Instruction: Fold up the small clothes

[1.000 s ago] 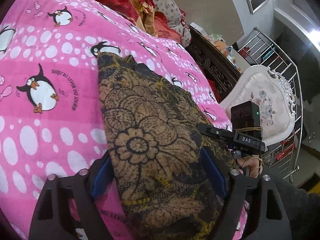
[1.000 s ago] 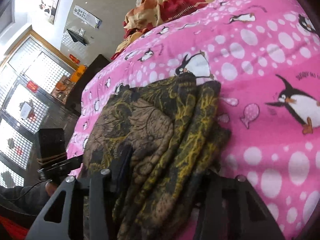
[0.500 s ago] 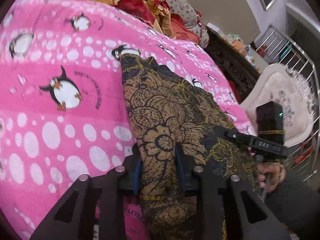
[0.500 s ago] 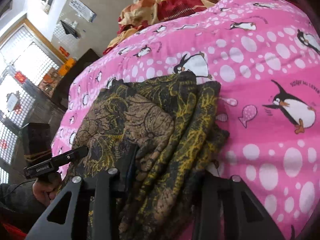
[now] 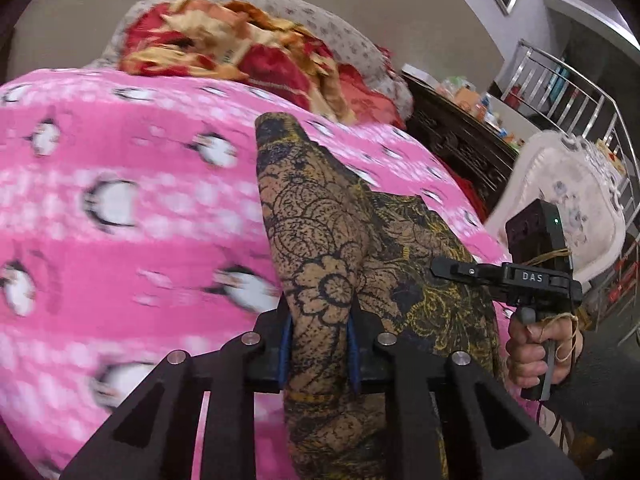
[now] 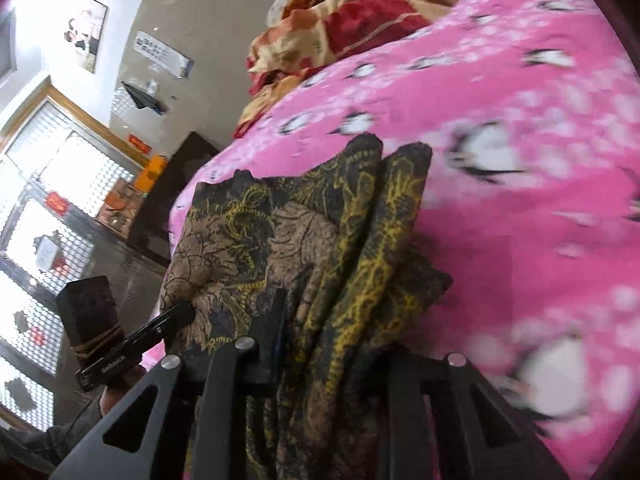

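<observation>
A brown and black floral garment (image 5: 320, 232) with yellow patterning lies folded on the pink penguin blanket (image 5: 120, 240). My left gripper (image 5: 318, 344) is shut on its near edge, and the cloth rises between the blue pads. My right gripper (image 6: 324, 344) is shut on the bunched folds of the same garment (image 6: 320, 232), lifted off the blanket (image 6: 520, 160). The right gripper also shows in the left wrist view (image 5: 508, 276), at the cloth's right side. The left gripper shows in the right wrist view (image 6: 160, 328), touching the cloth's left side.
A red and orange quilt (image 5: 240, 52) is heaped at the far end of the bed. A dark wooden cabinet (image 5: 460, 140), a white ornate chair (image 5: 568, 200) and metal railing (image 5: 580, 92) stand to the right. A window grille (image 6: 48, 220) is at the left.
My left gripper closed on the garment's near edge and lifted it. My right gripper closed on the bunched folds. Both raised the cloth toward me; the blanket is motion-blurred.
</observation>
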